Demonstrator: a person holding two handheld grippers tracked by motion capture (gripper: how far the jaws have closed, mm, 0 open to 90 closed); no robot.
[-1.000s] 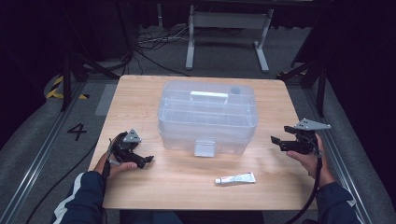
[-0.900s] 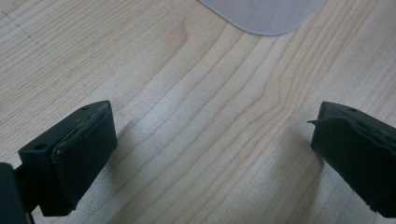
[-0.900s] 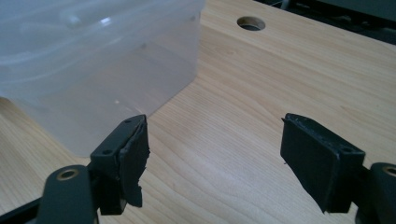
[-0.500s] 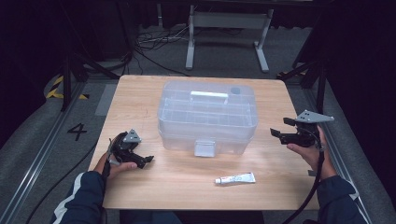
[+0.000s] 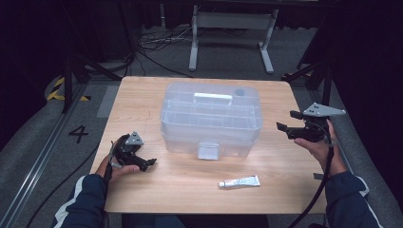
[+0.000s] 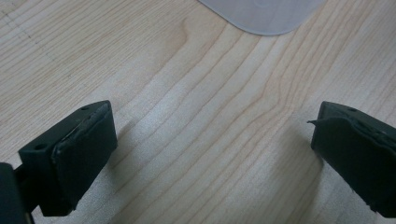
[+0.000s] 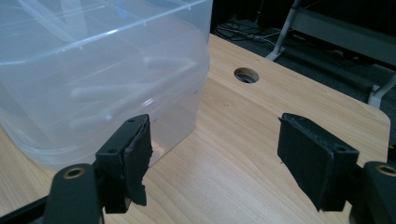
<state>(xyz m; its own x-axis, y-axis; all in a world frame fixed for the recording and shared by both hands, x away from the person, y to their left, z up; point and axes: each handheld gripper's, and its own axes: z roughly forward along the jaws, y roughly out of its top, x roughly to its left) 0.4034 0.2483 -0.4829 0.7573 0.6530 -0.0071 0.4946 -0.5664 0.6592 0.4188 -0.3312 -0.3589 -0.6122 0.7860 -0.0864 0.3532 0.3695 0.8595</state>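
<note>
**Both grippers empty, clear box at the table's middle**

A clear, lidded plastic storage box (image 5: 211, 118) with a flat handle on top and a front latch stands at the centre of the pale wooden table (image 5: 142, 95). At about five o'clock from the box, near the table's front edge, lies a small white tube (image 5: 239, 182) on its side, well apart from the box.

The left gripper (image 5: 147, 163) rests low on the table at about eight o'clock from the box, held in the person's left hand (image 5: 116, 166). In the left gripper view its black jaws stand wide apart over bare wood with nothing between them, and a rounded corner of the box sits at twelve o'clock.

The right gripper (image 5: 288, 125) is held above the table at about three o'clock from the box, in the person's right hand (image 5: 319, 145), pointing toward the box's right end. Its jaws are spread wide and hold nothing; the right gripper view shows the box's end wall beyond the left jaw, not touched. A round hole (image 7: 246, 74) in the tabletop lies at twelve o'clock between the jaws.
</note>
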